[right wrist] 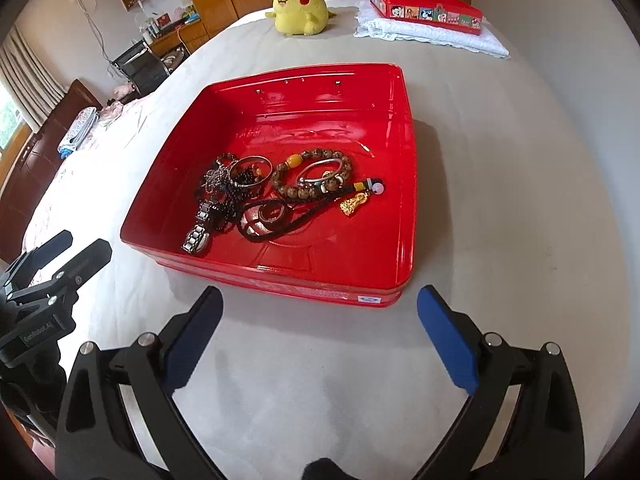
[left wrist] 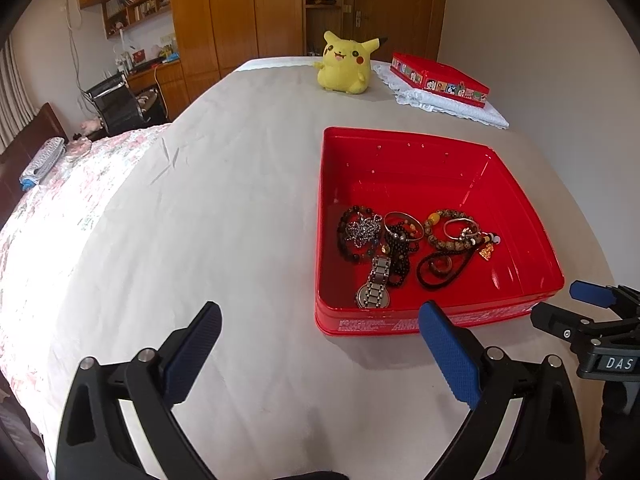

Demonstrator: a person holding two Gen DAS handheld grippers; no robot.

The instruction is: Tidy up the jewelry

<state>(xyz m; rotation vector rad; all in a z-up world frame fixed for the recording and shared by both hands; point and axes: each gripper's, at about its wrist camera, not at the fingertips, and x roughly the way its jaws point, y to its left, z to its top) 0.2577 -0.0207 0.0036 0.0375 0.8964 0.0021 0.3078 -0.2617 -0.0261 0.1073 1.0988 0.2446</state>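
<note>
left gripper [left wrist: 320, 328]: fingers spread wide, nothing between them; black ribbed plastic arms, blue dimpled pads; hovers over bare sheet just short of the tin's near left corner. Also seen at the left edge of the right wrist view [right wrist: 86, 248], side-on.
right gripper [right wrist: 320, 308]: fingers wide apart, empty; same black arms and blue textured pads; sits just in front of the tin's near wall. Its tip shows at the right edge of the left view [left wrist: 568, 300].
red tin [right wrist: 404, 184]: square, glossy, shallow walls with rounded corners, small holes along the far wall, printed label on the near outer wall; rests on the bed, lid off.
jewelry [right wrist: 280, 196]: loose pile on the tin floor, near half, pieces overlapping.
watch [left wrist: 374, 288]: metal link band, round case, nearest the near wall.
silver chain [left wrist: 364, 230]: bunched on a dark bead bracelet, left of the pile.
brown bead bracelet [right wrist: 316, 178]: mottled round beads, one amber bead; a thin silver bangle lies on it.
black cord [right wrist: 276, 224]: looped, with a dark ring; gold charm [right wrist: 352, 204] at the right end.
bed sheet [left wrist: 220, 200]: pale grey, matte, a few creases.
plush toy [left wrist: 346, 62]: yellow, soft, upright at the far end.
lid [left wrist: 440, 74]: red, cartoon panels on its side, on a folded white lace-edged cloth [left wrist: 448, 106].
</note>
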